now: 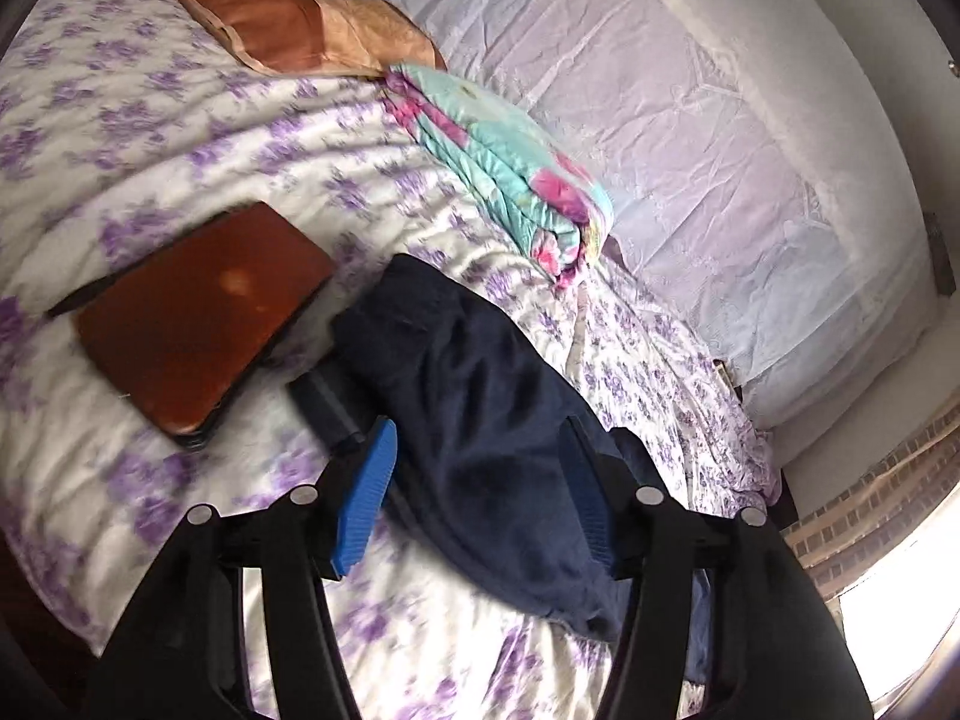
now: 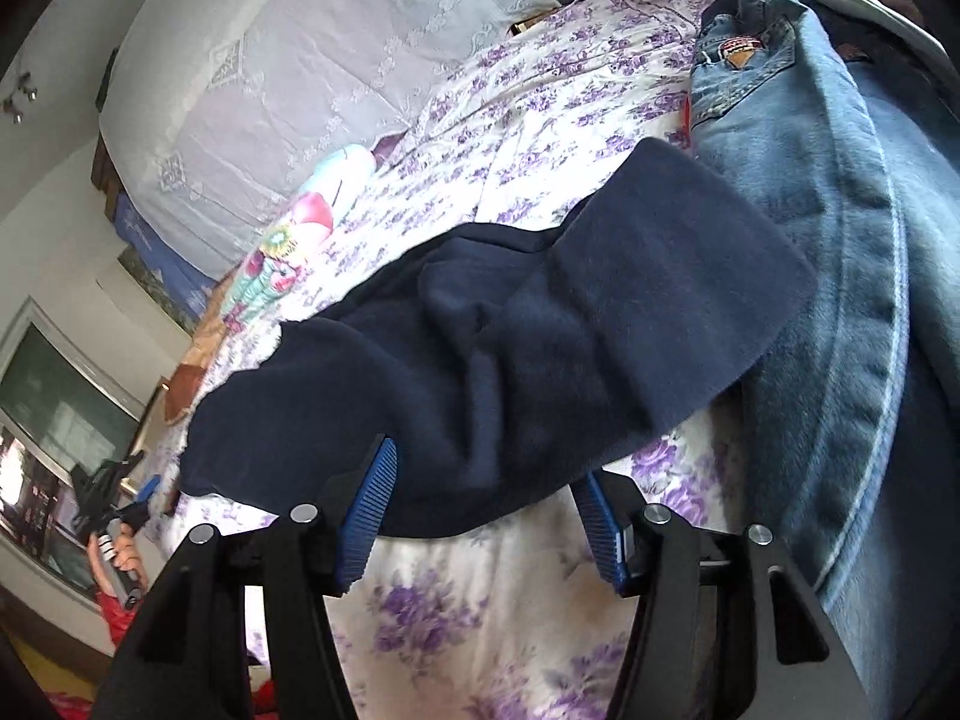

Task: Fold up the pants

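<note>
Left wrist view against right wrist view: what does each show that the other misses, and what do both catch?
Only the left wrist view shows the brown laptop and the brown satin pillow. Only the right wrist view shows the blue jeans beside the pants, and the left gripper held in a hand. Both show the navy pants on the purple-flowered bedsheet, the folded floral quilt, and open blue-padded jaws gripping nothing.

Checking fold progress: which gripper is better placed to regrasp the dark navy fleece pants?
Right, probably. The right gripper sits open at the near edge of the dark navy fleece pants; the left gripper straddles their middle.
</note>
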Tool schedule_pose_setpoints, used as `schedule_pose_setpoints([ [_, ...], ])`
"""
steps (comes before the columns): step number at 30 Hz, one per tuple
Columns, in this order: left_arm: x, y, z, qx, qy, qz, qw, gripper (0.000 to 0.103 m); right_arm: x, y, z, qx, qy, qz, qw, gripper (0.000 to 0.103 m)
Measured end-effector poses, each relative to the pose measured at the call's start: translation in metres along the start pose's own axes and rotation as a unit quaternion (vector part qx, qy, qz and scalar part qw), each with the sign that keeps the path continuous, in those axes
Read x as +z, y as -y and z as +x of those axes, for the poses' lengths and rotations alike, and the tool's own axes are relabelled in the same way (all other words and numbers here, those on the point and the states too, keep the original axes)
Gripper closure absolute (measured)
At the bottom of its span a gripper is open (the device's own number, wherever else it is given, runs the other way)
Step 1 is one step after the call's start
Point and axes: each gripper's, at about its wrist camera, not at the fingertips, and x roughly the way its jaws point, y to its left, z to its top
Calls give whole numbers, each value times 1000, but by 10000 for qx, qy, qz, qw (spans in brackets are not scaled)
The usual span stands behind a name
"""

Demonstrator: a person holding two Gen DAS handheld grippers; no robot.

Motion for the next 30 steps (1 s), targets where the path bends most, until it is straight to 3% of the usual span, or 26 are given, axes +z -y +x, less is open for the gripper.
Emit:
schedule_pose_setpoints([
  [4, 4, -19, 42, 100, -507, -506, 9974, 53, -2, 5, -11, 130, 98, 160, 9997, 44],
  [13, -1, -25, 53, 392, -495, -550, 9965, 62, -1, 3, -11, 122, 110, 152, 9997, 44],
  [15, 1, -23, 55, 433, -460, -450, 9970, 94, 0, 1, -11, 149, 104, 157, 9997, 44],
  [16, 1, -23, 55, 489, -410, -437, 9970, 94, 0, 1, -12, 160, 108, 163, 9997, 44],
  [22, 1, -16, 29, 37, -105, -325, 9994, 96, 4, 3, -22, 291, 124, 376, 9988, 47],
  [30, 8, -11, 31, -122, -154, -345, 9992, 96, 1, 9, -22, 141, 40, 536, 9985, 59],
])
